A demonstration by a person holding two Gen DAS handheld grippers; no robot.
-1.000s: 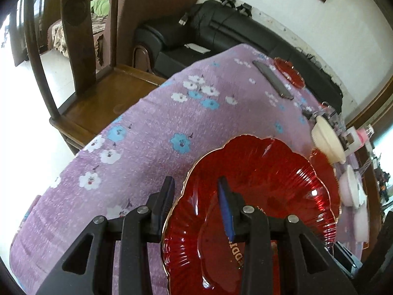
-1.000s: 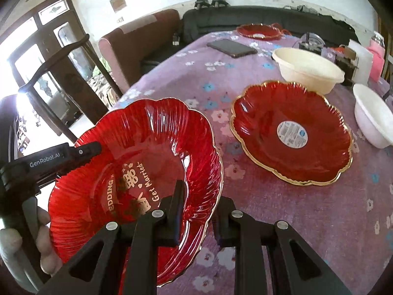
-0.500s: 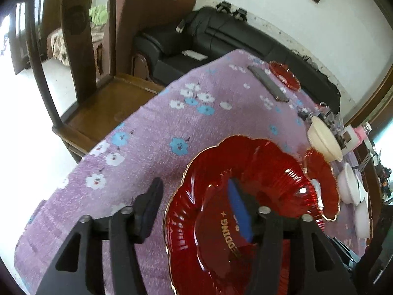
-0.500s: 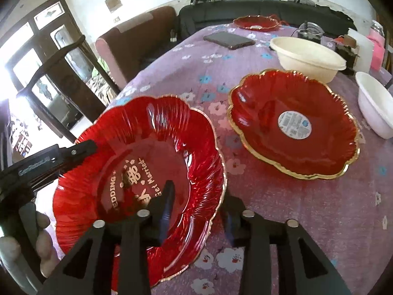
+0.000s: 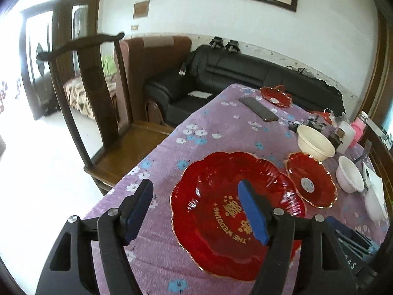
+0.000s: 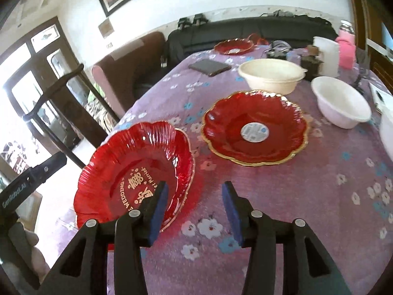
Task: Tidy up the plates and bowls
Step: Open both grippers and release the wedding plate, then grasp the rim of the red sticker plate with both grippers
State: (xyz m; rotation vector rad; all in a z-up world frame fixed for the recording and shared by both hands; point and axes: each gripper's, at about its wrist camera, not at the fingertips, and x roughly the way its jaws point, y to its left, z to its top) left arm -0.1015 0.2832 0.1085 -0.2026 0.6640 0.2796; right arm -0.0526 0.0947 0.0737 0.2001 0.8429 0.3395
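Though red, every dish (image 6: 137, 169) empty

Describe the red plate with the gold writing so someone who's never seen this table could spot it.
On the purple floral tablecloth, find the corner nearest the wooden chair. The lettered plate lies there, left of another red plate. Only it has gold writing in the middle; its neighbour has a round white sticker.
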